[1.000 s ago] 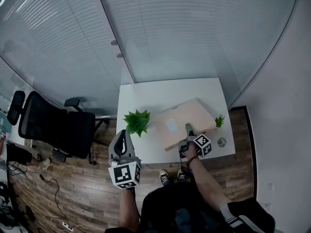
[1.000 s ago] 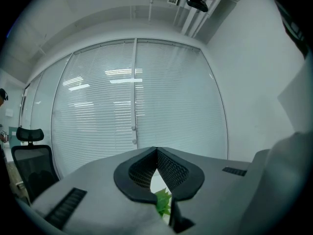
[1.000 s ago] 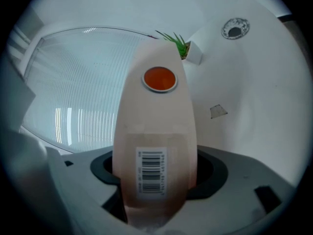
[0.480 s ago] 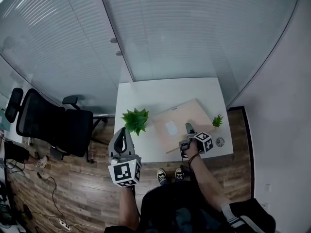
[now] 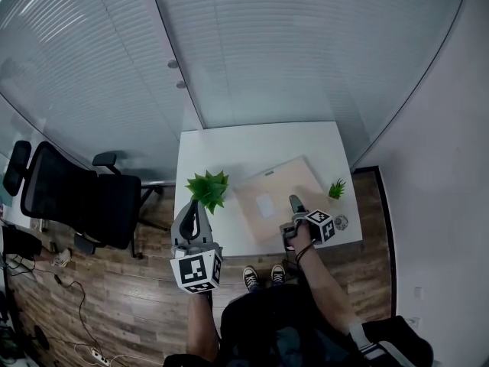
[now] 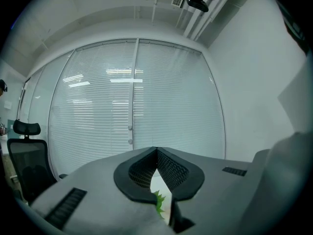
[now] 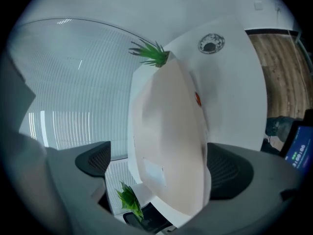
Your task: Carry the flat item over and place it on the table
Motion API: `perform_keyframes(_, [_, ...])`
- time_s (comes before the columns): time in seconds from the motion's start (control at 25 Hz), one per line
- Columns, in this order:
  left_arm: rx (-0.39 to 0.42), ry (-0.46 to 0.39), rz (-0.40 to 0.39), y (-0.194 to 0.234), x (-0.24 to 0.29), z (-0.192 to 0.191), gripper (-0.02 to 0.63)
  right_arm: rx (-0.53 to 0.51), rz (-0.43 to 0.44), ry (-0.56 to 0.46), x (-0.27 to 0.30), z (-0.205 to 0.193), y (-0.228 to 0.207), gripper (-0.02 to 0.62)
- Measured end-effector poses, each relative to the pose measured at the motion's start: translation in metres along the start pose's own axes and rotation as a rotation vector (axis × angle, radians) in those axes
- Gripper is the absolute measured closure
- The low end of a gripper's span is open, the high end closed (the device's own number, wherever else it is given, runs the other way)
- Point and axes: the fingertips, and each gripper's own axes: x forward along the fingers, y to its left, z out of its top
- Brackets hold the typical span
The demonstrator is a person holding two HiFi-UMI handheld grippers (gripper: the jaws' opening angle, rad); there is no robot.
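A flat beige box (image 5: 275, 196) with a white label lies on the white table (image 5: 260, 140), between two plants. My right gripper (image 5: 294, 209) sits at the box's near edge. In the right gripper view the box (image 7: 168, 146) fills the space between the jaws of the right gripper (image 7: 159, 165). The jaws stand apart: a gap shows between the left jaw and the box, and the right jaw is against it. My left gripper (image 5: 192, 222) hovers off the table's near left corner, shut and empty. In its own view the left gripper (image 6: 156, 153) points at the blinds.
A leafy green plant (image 5: 206, 189) stands on the table left of the box, a small potted plant (image 5: 336, 189) to its right. A round cable grommet (image 5: 341, 222) sits near the right front corner. A black office chair (image 5: 72, 197) is on the left. Glass walls with blinds lie behind.
The box's near edge, raised a second ago, has come down and the box now lies flat on the table. The right gripper's jaws have widened around it. The left gripper barely moved.
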Motion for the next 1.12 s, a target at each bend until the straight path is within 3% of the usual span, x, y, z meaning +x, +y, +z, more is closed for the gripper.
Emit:
perform_keyframes(0.24, [-0.006,0.002,0.0,0.001,-0.001,-0.002,0.603,-0.003,0.029,-0.006,-0.022,-0.001,0.009,-0.018])
perform_keyframes(0.44, [-0.011,0.001,-0.003,-0.002,-0.001,-0.005,0.603,-0.008,0.104,0.006,-0.039,-0.003,0.029,-0.005])
perform_keyframes(0.92, [-0.004,0.0,-0.002,-0.002,-0.004,-0.002,0.603,-0.012,0.491,0.043,-0.08,-0.021,0.147,-0.005])
perform_keyframes(1.04, [-0.004,-0.003,-0.003,-0.003,-0.004,-0.001,0.603,-0.087,0.516,0.032,-0.084,-0.021,0.157,-0.005])
perform_keyframes(1.12, [-0.003,-0.004,-0.005,-0.004,-0.004,0.0,0.603,-0.191,0.515,0.003,-0.086,-0.02,0.16,-0.005])
